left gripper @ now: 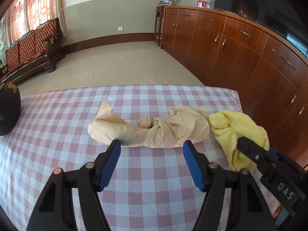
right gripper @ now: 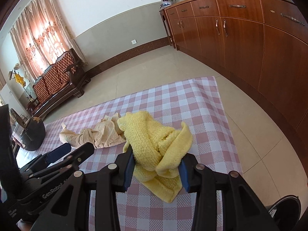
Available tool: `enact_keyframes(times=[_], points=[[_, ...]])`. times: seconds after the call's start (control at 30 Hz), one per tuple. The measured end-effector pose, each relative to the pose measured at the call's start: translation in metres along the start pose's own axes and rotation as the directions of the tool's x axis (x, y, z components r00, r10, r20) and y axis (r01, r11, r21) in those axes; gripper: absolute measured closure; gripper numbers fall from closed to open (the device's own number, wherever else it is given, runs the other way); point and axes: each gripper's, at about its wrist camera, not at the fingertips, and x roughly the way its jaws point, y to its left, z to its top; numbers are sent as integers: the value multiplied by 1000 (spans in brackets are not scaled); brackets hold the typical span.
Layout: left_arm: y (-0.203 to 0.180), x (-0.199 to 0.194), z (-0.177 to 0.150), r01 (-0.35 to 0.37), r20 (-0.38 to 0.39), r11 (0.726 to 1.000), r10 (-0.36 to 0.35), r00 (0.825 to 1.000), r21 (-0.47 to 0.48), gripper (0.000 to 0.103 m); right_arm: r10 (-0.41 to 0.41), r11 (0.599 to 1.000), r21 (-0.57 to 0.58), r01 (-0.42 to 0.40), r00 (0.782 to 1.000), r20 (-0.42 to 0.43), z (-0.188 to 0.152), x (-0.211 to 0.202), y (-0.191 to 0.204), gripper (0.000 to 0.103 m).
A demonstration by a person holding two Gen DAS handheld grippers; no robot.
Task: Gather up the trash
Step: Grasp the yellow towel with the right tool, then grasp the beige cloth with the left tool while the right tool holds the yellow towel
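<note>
While the right claw (right gripper: 156, 165) pinches the yellow cloth (right gripper: 157, 144) between its blue pads, the left claw (left gripper: 152, 144) stands spread with nothing between its jaws, its tips at the near edge of the beige rag (left gripper: 150, 129).

Location of items: both lie on the checked counter (left gripper: 57, 134). In the left wrist view the beige rag sits at centre frame and the yellow cloth at right of centre, the two touching where they meet. A dark round pot (left gripper: 7, 109) stands at the left edge of that frame, well apart from the rag.

Risks, as judged:
- The yellow cloth is bunched and only part of it sits in the grip; loose folds hang below the pads and could drag the beige rag along, or slip free if lifted quickly.
- The left claw is set at the rag's near edge only; closing there may catch a thin fold, or the checked covering beneath, and pull it up.
- Both claws work close together at right of the left wrist frame; a sideways move could knock one against the other.

Room for moving: the counter's far edge lies just beyond the rags, with open tiled floor (left gripper: 125, 61) past it. A wooden cabinet (left gripper: 240, 57) runs along the right; the counter's right edge is near the yellow cloth. A dark round rim (right gripper: 286, 207) shows at lower right of the right wrist view; what it is cannot be told.
</note>
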Motion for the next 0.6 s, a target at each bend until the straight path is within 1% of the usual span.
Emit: enact_keyframes(times=[0.07,0.13,0.2,0.23,0.27,0.3,0.33,0.37,0.4,0.6], points=[[1,6,0,4,-13,1000,-4,1000,-1,35,2,1000,-2,-2,1000,-5,1,1,2,61],[3,13,1,20,-48,1000,-21,999,-11,35,5,1000,-8,-5,1000,-10,3,3,5,61],[5,14,3,39,-45,999,-40,998,-22,35,8,1000,-19,-8,1000,-15,6,7,10,61],[6,14,3,44,-47,999,-45,998,-28,38,13,1000,-25,-14,1000,-24,6,9,12,61],[7,13,4,44,-42,998,-46,998,-36,48,26,999,-27,-27,999,-35,6,12,14,61],[7,12,4,42,-39,998,-43,998,-40,55,36,999,-30,-38,999,-40,5,14,17,61],[7,12,4,45,-38,998,-47,998,-43,66,45,998,-37,-47,998,-43,5,14,19,61],[8,12,4,49,-37,998,-51,998,-44,81,52,997,-46,-54,998,-44,3,14,21,61],[7,12,3,57,-41,997,-59,997,-41,88,56,997,-53,-58,997,-44,2,13,24,61],[0,6,-3,88,-44,996,-89,995,-24,97,82,994,-66,-86,995,-54,-8,9,31,61]])
